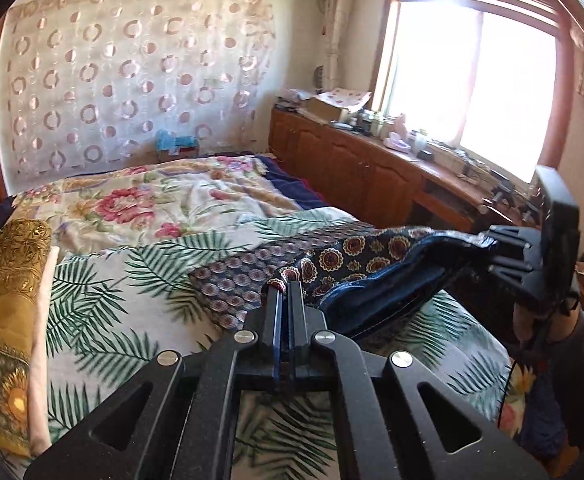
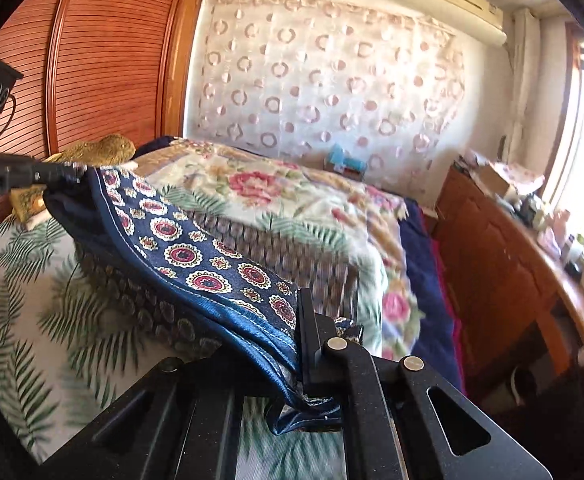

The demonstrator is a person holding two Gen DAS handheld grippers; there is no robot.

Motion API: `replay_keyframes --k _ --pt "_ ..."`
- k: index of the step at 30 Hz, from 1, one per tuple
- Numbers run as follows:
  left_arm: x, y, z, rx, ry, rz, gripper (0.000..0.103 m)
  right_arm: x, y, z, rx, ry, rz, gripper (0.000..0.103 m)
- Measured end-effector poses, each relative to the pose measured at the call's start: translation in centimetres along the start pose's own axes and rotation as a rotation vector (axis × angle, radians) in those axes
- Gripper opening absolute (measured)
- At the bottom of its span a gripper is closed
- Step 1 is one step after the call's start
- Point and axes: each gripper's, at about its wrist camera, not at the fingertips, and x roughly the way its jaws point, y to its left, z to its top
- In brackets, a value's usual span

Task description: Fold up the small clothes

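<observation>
Both claws holding a patterned cloth up over the bed.

The left claw (image 1: 285,286) is clenched on one corner of the navy medallion-print cloth (image 1: 372,268), the right claw (image 2: 312,344) on another; it hangs stretched between them above the palm-leaf bedspread (image 1: 131,300).

Both hand-held grippers are matte black, with round silver screws; the right hand-held gripper (image 1: 492,246) has ribbed fingers and a thin black cable.

My left hand-held gripper (image 1: 285,286) pinches a navy medallion-print cloth garment (image 1: 372,268) above the palm-leaf bedsheet (image 1: 103,300); my right hand-held gripper (image 1: 492,246) clamps its far end, lifted off the bed.
</observation>
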Motion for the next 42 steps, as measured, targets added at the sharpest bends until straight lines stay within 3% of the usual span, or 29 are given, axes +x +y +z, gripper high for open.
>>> replay_keyframes --k 8,14,16,18,19,20,21,26,28,31,35,42 --pt "4.2 3.2 1.1 -0.039 0.058 0.059 0.003 7.0 0.0 2.5 -0.04 0.047 0.059 0.006" --pt "6.2 4.3 1.3 -0.036 0.094 0.075 0.006 10.2 -3.6 3.7 -0.023 0.114 0.106 0.006" --pt "6.5 4.8 1.4 -0.049 0.104 0.073 0.024 10.8 -4.1 4.3 -0.02 0.128 0.117 0.006" --pt "6.4 5.1 1.6 -0.057 0.083 0.076 0.055 10.5 -4.7 4.6 -0.021 0.139 0.123 0.006" --pt "6.3 5.2 1.6 -0.06 0.07 0.078 0.061 10.8 -4.9 4.8 -0.021 0.145 0.13 0.006" --pt "6.1 5.5 1.6 -0.068 0.063 0.073 0.074 10.7 -4.8 4.8 -0.022 0.149 0.134 0.006" --pt "6.2 5.6 1.7 -0.074 0.061 0.067 0.077 11.1 -4.8 5.0 -0.024 0.156 0.137 0.006" --pt "7.0 6.1 1.2 -0.074 0.096 0.062 0.077 12.0 -5.7 6.0 0.022 0.168 0.141 0.01" --pt "7.5 6.0 0.8 -0.072 0.115 0.063 0.077 12.4 -6.2 6.6 0.052 0.162 0.127 0.029" --pt "8.3 6.0 0.4 -0.064 0.141 0.081 0.077 12.5 -7.5 7.4 0.11 0.14 0.102 0.041" --pt "9.3 6.1 0.1 -0.063 0.171 0.091 0.077 12.0 -9.7 8.5 0.173 0.117 0.02 0.044" --pt "11.5 6.7 -0.3 -0.072 0.229 0.094 0.077 9.9 -10.8 7.4 0.209 0.137 0.049 0.047"
